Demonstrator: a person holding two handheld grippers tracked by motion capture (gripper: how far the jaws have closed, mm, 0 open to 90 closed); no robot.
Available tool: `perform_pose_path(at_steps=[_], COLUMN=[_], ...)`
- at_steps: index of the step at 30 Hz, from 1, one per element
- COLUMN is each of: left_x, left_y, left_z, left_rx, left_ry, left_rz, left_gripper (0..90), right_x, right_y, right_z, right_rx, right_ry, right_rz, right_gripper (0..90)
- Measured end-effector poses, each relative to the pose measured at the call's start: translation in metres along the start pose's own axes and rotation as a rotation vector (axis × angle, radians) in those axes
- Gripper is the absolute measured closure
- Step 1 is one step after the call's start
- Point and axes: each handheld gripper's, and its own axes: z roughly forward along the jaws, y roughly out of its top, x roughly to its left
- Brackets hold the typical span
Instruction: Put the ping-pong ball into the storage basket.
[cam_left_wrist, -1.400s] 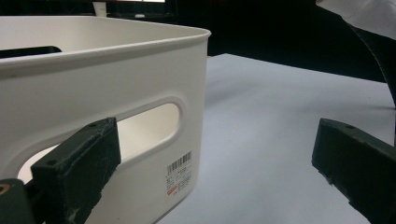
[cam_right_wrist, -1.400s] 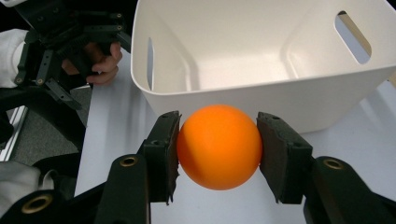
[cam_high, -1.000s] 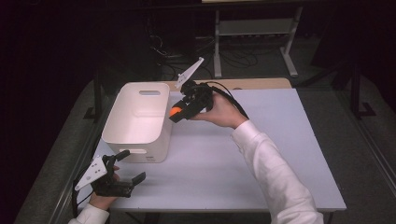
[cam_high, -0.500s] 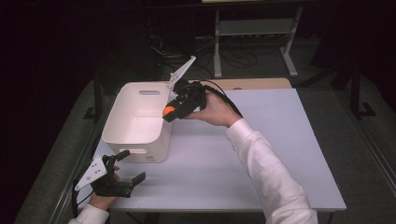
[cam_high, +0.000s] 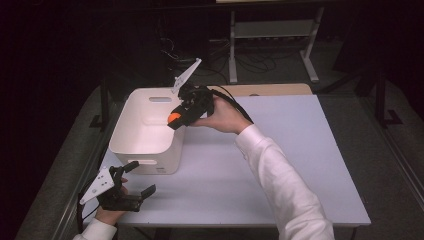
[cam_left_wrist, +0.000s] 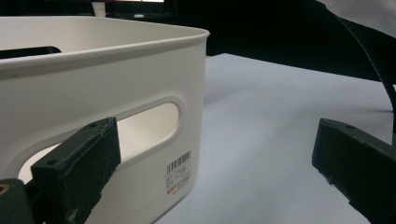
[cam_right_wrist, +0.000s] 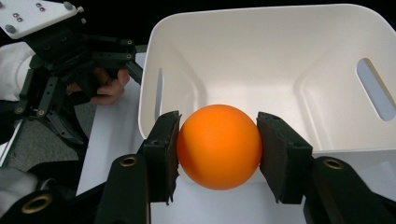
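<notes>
Your table (cam_high: 280, 165) carries one big thing, the white bin (cam_high: 131, 142), standing at its left side with the open top up and nothing visible inside. Your right gripper (cam_high: 175, 120) is clamped on the orange ball (cam_right_wrist: 218, 145), one pad on each side of it, and holds it just at the bin's right rim, not clearly over the middle. Carry it further in before you let go, so it sits well above the floor of the bin, and lower it some; a ball dropped from height will likely bounce and may hop the wall. Open the jaws slowly and evenly so neither pad flicks it sideways.

Your left gripper (cam_high: 131, 194) rests near the table's front left corner, just beside the bin's slotted end wall, jaws apart and holding nothing. If the bin looks likely to slide, brace that wall with it.

From above, your hand and the gripper body cover most of the ball. The barcode label (cam_left_wrist: 180, 171) on the bin is too small to read.
</notes>
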Motion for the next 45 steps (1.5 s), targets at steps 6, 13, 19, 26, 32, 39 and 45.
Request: perform_pose_path(at_steps=[6,13,19,26,32,39,45], left_x=[0.0,0.0,0.0,0.0,0.0,-0.001,-0.001], left_y=[0.0,0.0,0.0,0.0,0.0,0.0,0.0], left_z=[0.0,0.0,0.0,0.0,0.0,0.0,0.0], left_rx=[-0.001,0.0,-0.001,0.01,0.01,-0.003,-0.005], left_ry=[-0.001,-0.002,-0.002,0.001,0.001,-0.001,-0.003], left_rz=[0.0,0.001,-0.002,-0.004,-0.003,-0.017,-0.018], left_gripper=[0.7,0.7,0.7,0.7,0.7,0.7,0.7], right_x=[0.0,-0.002,-0.006,-0.008,-0.01,-0.012,-0.012], right_y=[0.005,0.01,0.013,0.014,0.015,0.017,0.018], right_z=[0.006,0.012,0.02,0.031,0.038,0.047,0.055], right_rx=[0.004,0.011,0.01,0.004,0.014,0.017,0.025], right_ry=[0.007,0.008,0.017,0.042,0.053,0.062,0.069], right_rz=[-0.004,0.005,0.005,0.011,0.024,0.01,0.008], right_gripper=[49.6,49.6,49.6,49.6,49.6,49.6,49.6])
